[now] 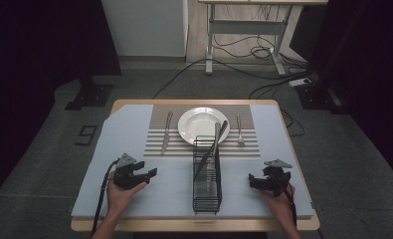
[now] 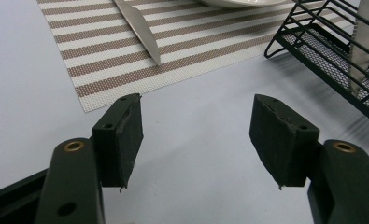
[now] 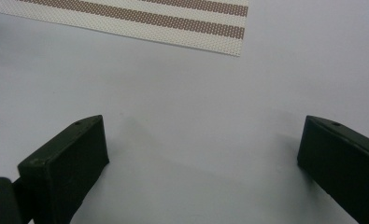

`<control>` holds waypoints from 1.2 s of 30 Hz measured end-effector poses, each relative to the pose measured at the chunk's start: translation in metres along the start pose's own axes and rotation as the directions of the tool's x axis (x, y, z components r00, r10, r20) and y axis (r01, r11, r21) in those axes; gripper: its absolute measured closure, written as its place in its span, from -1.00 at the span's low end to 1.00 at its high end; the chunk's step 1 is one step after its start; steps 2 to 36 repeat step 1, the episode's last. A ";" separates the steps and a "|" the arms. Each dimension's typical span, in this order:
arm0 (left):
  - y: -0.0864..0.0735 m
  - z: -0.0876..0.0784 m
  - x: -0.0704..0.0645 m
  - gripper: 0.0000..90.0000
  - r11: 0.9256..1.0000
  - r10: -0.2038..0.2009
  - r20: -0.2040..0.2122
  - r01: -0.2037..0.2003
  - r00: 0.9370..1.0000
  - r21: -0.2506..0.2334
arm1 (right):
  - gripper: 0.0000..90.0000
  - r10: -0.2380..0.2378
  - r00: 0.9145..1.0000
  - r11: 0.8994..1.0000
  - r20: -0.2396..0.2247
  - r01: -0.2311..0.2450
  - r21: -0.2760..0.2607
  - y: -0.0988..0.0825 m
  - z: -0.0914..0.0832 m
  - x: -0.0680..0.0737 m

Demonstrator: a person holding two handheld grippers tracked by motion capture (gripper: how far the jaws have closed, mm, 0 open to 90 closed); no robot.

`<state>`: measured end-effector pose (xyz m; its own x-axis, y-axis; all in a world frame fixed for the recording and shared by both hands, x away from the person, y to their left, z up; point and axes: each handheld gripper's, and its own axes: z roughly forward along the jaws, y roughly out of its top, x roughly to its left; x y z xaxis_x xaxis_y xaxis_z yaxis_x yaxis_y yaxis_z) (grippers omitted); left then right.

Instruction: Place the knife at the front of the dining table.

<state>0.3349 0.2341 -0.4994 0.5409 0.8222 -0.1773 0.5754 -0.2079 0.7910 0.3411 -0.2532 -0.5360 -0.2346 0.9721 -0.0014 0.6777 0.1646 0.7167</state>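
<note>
Both grippers parked low on the blue mat, jaws spread wide, holding nothing. Left gripper (image 1: 145,174) and right gripper (image 1: 254,180) either side of the black wire rack (image 1: 207,199). Leaning inside it, two utensils (image 1: 215,147), long axes running near-to-far, tops tipped toward the plate (image 1: 196,130). Roughly equal reach from either hand, looks like. Knife (image 1: 166,132) and fork (image 1: 239,130) already flat on the striped placemat (image 1: 154,149).

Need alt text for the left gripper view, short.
The left gripper hovers open and empty over the blue-grey table cover. Beyond it, a knife lies on a striped placemat; a black wire rack stands at right.
</note>
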 end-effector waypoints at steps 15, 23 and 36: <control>-0.001 0.000 0.000 -0.22 1.000 0.006 -0.004 -0.006 1.000 0.003 | -0.97 0.001 1.000 1.000 0.001 -0.001 -0.002 0.000 0.000 0.000; -0.001 0.000 0.000 -0.22 1.000 0.006 -0.004 -0.006 1.000 0.003 | -0.97 0.001 1.000 1.000 0.001 -0.001 -0.002 0.000 0.000 0.000; -0.001 0.000 0.000 -0.22 1.000 0.006 -0.004 -0.006 1.000 0.003 | -0.97 0.001 1.000 1.000 0.001 -0.001 -0.002 0.000 0.000 0.000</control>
